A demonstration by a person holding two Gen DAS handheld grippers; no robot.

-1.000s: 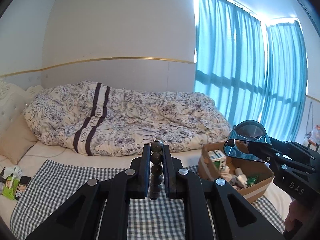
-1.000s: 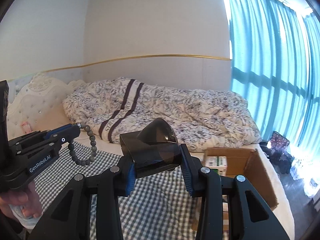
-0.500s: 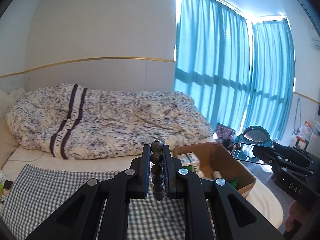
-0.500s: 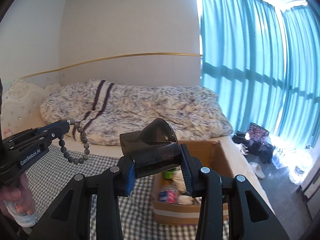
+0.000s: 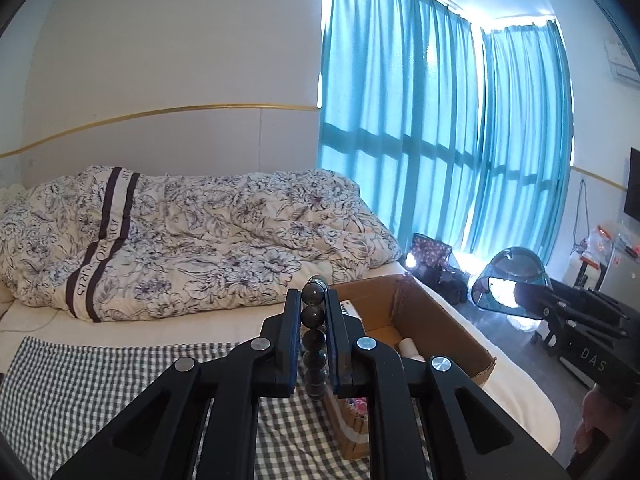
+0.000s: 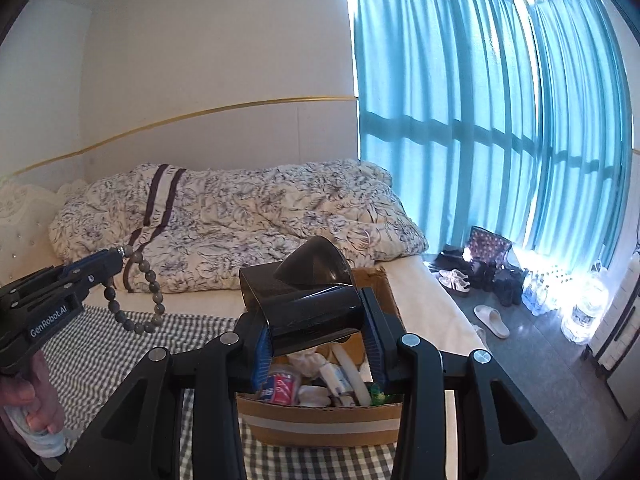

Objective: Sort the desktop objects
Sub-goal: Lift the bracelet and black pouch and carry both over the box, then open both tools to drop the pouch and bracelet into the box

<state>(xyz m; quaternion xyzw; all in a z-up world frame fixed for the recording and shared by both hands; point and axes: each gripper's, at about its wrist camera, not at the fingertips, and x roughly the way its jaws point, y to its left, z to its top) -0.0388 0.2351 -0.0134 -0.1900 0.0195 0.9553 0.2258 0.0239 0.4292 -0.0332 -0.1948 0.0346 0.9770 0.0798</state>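
Cardboard box (image 6: pixel 320 420): on bed, on checked cloth (image 6: pixel 120 344), part filled. Right tool (image 6: pixel 316 344): clamped on dark translucent cup (image 6: pixel 308 304), cup on its side, directly above box, nearer of two. Left tool (image 5: pixel 313 312): clamped on bead bracelet (image 5: pixel 313 336), beads hanging, box ahead and right.

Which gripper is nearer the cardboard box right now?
Right. The right gripper, holding the dark cup, hovers directly above the cardboard box; the left gripper, holding the bead bracelet, is off to its left.
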